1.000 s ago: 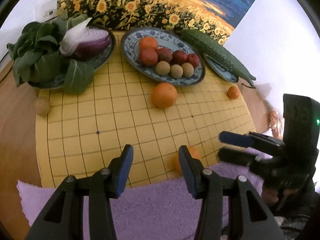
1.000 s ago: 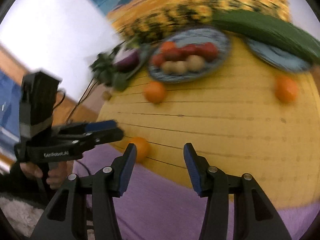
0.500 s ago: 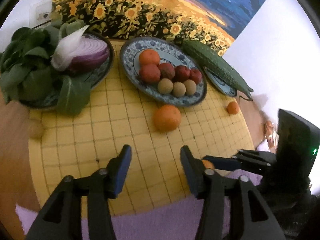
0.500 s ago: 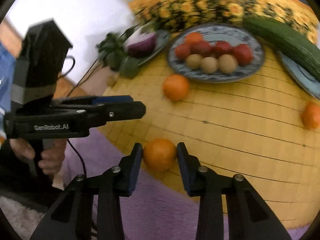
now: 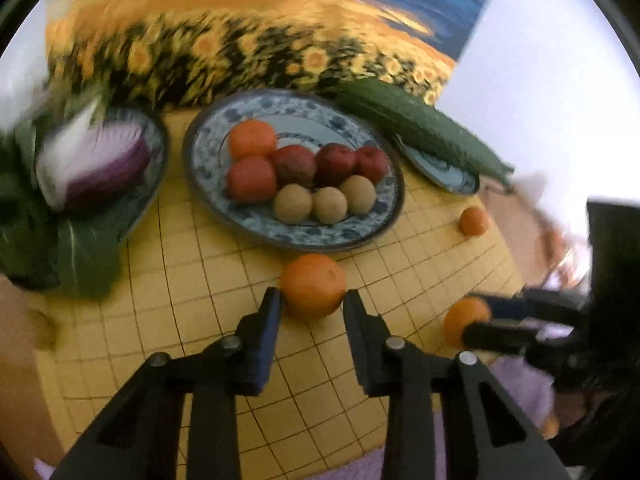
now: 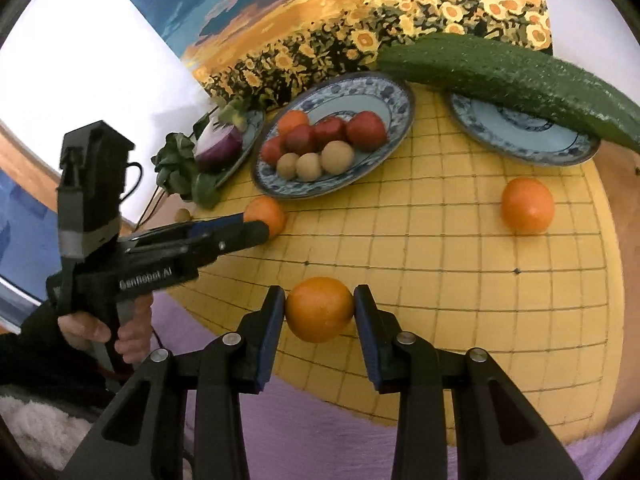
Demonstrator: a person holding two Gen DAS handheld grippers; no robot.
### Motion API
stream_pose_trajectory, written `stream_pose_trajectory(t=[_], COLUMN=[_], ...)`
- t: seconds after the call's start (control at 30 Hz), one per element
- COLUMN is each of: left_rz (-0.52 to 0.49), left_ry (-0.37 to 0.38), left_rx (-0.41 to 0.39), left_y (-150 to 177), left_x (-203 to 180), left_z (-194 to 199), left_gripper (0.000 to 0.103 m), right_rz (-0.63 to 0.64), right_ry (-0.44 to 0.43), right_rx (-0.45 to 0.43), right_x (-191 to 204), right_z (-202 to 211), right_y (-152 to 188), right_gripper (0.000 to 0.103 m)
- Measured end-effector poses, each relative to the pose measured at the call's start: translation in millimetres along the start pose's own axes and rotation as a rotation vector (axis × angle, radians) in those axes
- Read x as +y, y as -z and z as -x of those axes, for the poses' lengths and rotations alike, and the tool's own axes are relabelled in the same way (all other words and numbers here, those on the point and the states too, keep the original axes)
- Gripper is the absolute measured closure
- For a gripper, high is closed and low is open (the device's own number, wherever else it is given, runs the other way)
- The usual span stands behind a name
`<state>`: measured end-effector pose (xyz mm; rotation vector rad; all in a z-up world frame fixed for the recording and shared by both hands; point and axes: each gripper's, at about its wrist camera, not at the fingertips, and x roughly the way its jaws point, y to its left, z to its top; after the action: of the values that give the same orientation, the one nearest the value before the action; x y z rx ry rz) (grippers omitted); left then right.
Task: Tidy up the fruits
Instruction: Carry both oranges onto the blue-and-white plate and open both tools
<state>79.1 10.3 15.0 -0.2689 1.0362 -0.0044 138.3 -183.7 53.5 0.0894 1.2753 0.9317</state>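
Note:
An orange point(image 5: 312, 284) lies on the yellow grid board point(image 5: 180, 288) just in front of the blue patterned fruit plate point(image 5: 208, 188). My left gripper point(image 5: 312, 301) is closing on it, both pads touching its sides. In the right wrist view this gripper point(image 6: 256, 229) is side-on, the orange point(image 6: 269, 213) at its tip. My right gripper point(image 6: 320, 305) is shut on a second orange point(image 6: 319, 318) near the board's front edge, also seen as the right gripper point(image 5: 478, 320) with its orange point(image 5: 464, 316). A third orange point(image 6: 528, 206) lies loose at the right.
The plate point(image 6: 384, 92) holds an orange, red fruits and round brown fruits. A cucumber point(image 6: 512, 76) rests across a small plate point(image 6: 520, 148). A cut red onion point(image 5: 96, 160) and greens fill a left plate. Purple cloth point(image 6: 320, 432) lies under the board's front. A sunflower painting stands behind.
My left gripper moved forward to the orange by the plate and closed round it. My right gripper swung over to the orange at the front edge and shut on it.

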Motion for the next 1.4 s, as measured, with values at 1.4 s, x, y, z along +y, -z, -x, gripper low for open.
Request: stream_pose_trajectory(t=[1.4], left_rz=[-0.005], left_ry=[-0.033], left_rx=[-0.064], left_y=[-111], left_x=[0], left_z=[12], left_gripper=[0.071], right_rz=[0.01], right_ry=[-0.089], right_rx=[-0.093], right_x=[-26], right_z=[-18], right_y=[-133], right_gripper=[0.066])
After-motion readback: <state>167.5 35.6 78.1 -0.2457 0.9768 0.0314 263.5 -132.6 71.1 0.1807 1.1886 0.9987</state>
